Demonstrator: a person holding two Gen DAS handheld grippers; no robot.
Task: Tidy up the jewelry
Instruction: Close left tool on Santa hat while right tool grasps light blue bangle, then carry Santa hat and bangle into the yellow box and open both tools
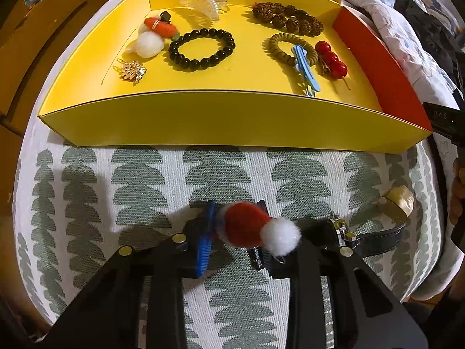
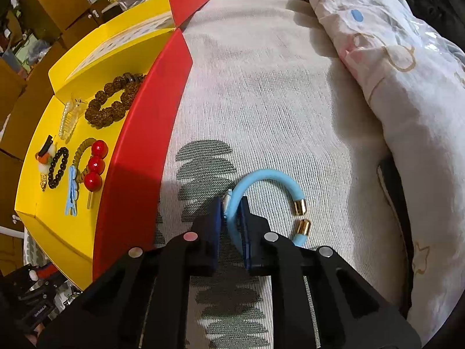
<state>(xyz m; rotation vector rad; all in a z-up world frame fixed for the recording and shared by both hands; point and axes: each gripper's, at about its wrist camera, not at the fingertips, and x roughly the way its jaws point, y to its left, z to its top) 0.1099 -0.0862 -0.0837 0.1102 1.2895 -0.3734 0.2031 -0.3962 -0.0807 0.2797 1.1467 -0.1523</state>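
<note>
Eight pieces already down inside the yellow card box, ahead of and beyond the left claw: a pearl-edged clear hair clip, a knobbly brown seed bracelet, a glossy black bead bracelet, an olive spiral hair tie, a flat blue clip, a pin of shiny red balls, a felt carrot clip with a white pompom and a small gold filigree brooch.

Well past halfway, by the look of it, though not finished.

Two more in hand. Pinched between the left claw's pads, a felt Santa-hat clip: soft red cone, fluffy white ball at the tip, low over the woven tree-print cloth and short of the box's near wall. Gripped by the right claw, pads closed on the band, a sky-blue cuff bracelet: smooth rubbery tube, open C shape, gold metal caps on both ends, curling out to the claw's right. Box off to that claw's left, red side panel nearest.

Left over just right of the left claw: a dark leather strap with a metal buckle and, past it, a pale rounded object, too unclear to name. Rumpled printed bedding further to the right claw's right.
</note>
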